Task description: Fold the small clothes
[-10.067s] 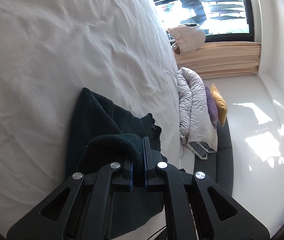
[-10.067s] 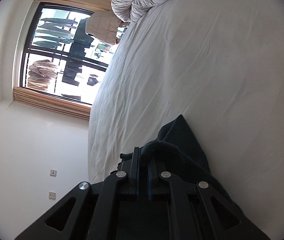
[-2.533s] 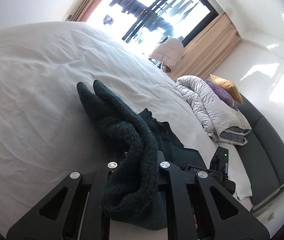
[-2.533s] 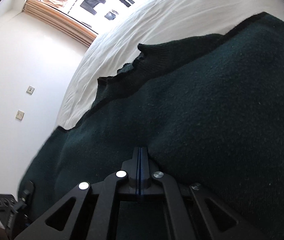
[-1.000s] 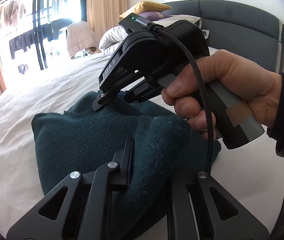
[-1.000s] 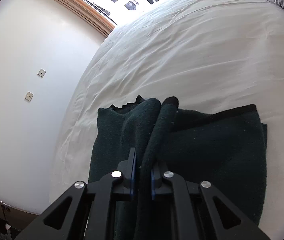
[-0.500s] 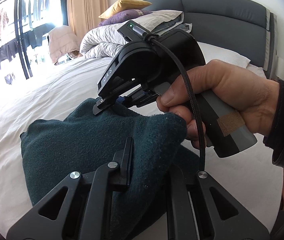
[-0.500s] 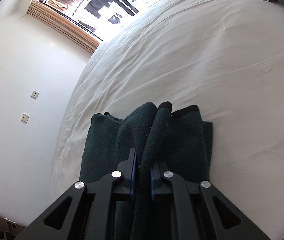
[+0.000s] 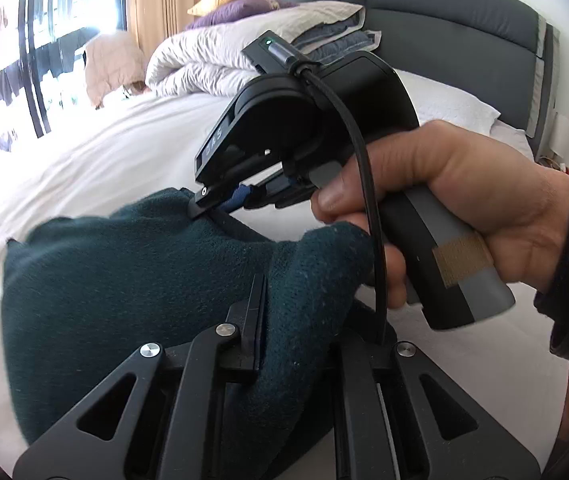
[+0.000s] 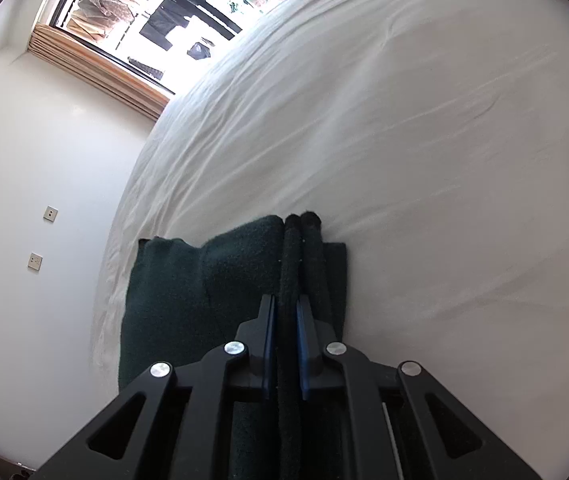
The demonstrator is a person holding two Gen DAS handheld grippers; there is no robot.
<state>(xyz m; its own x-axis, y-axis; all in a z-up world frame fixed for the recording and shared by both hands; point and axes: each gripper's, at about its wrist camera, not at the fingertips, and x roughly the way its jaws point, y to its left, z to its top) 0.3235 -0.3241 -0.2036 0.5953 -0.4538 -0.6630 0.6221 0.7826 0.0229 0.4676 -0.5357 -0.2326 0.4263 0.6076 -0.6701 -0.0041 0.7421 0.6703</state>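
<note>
Between the right gripper (image 10: 284, 320) blue pads, a doubled dark green edge of the knit garment (image 10: 212, 280) is clamped tight. Left gripper (image 9: 284, 312) also pinches a bunched fold of the same garment (image 9: 124, 280), jaws near together on it; its right finger is hidden under cloth. The right gripper (image 9: 220, 202) shows in the left view, held by a hand (image 9: 464, 208), tip at the far edge of the fabric. Garment lies on the white bed sheet (image 10: 424, 160), near the bed's edge, partly folded. Judgement: the fold is being laid down. To do it well, lower both corners level, line the carried edge up with the layer under it, keep light tension so no wrinkle, release only when flat.
</note>
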